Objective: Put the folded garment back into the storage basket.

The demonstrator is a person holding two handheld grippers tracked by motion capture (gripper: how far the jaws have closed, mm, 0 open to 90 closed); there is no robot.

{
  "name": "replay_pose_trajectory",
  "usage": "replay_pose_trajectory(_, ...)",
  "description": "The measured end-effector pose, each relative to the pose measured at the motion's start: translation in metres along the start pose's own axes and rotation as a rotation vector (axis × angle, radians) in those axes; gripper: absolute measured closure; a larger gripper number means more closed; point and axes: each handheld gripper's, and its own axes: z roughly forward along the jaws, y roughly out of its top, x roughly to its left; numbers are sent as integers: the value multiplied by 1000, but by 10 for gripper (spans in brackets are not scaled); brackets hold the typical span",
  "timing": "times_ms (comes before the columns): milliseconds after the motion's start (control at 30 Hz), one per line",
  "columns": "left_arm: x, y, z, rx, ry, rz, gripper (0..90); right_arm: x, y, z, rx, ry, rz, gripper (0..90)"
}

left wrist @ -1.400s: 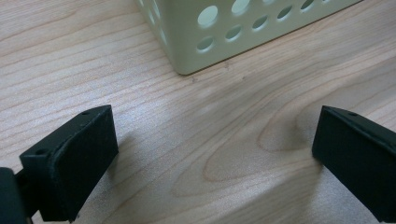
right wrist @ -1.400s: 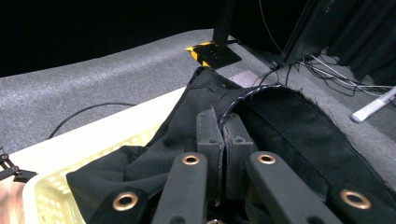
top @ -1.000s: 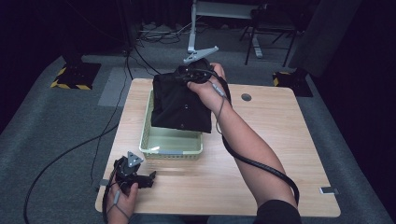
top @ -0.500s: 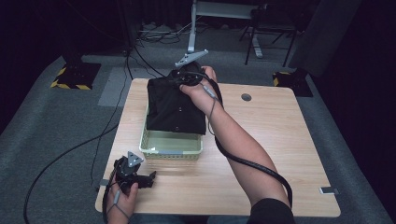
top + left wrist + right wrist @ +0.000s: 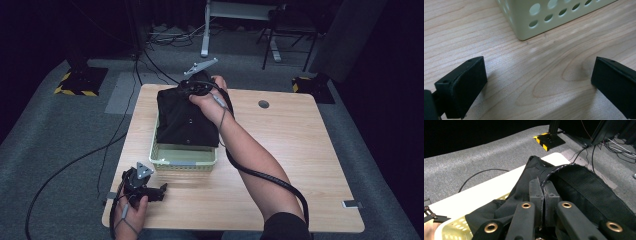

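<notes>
Black garment [image 5: 186, 120] pinched by right gripper [image 5: 196, 88] over green basket [image 5: 182, 159]; left gripper [image 5: 150, 189] spread on wooden table [image 5: 300, 150]

The person's right forearm stretches forward across the table from the bottom of the high view, hand wrapped around the black two-jaw right gripper [image 5: 192, 89], its grey three-cornered plate tilted up at the far end. In the right gripper view its jaws are pressed together, pinching a fold of dark cloth. The left hand [image 5: 131, 207] rests low at the near left corner, holding the black two-jaw left gripper [image 5: 157, 192], jaws spread wide apart.
</notes>
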Motion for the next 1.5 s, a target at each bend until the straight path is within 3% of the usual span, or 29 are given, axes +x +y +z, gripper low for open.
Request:
replay_pose_trajectory(667, 0, 0, 0, 0, -1, -2, 3, 1, -12, 21, 32, 27, 27, 873)
replay_pose_trajectory(733, 0, 0, 0, -1, -1, -1, 3, 0, -14, 24, 28, 28, 32, 806)
replay_pose_trajectory(767, 0, 0, 0, -1, -1, -1, 3, 0, -15, 25, 21, 27, 46, 727)
replay_pose_trajectory(833, 0, 0, 0, 0, 0, -2, 3, -2, -16, 28, 15, 32, 108, 450)
replay_pose_trajectory(867, 0, 0, 0, 0, 0, -1, 3, -3, -18, 29, 11, 26, 127, 420)
replay_pose_trajectory(967, 0, 0, 0, -1, 0, -1, 3, -3, -18, 22, -8, -6, 105, 346)
replay_pose_trajectory(1067, 0, 0, 0, -1, -1, -1, 3, -3, -19, 20, -19, -9, 104, 338)
replay_pose_trajectory(1500, 0, 0, 0, -4, 0, -4, 3, -8, -25, -32, -61, -26, 68, 322)
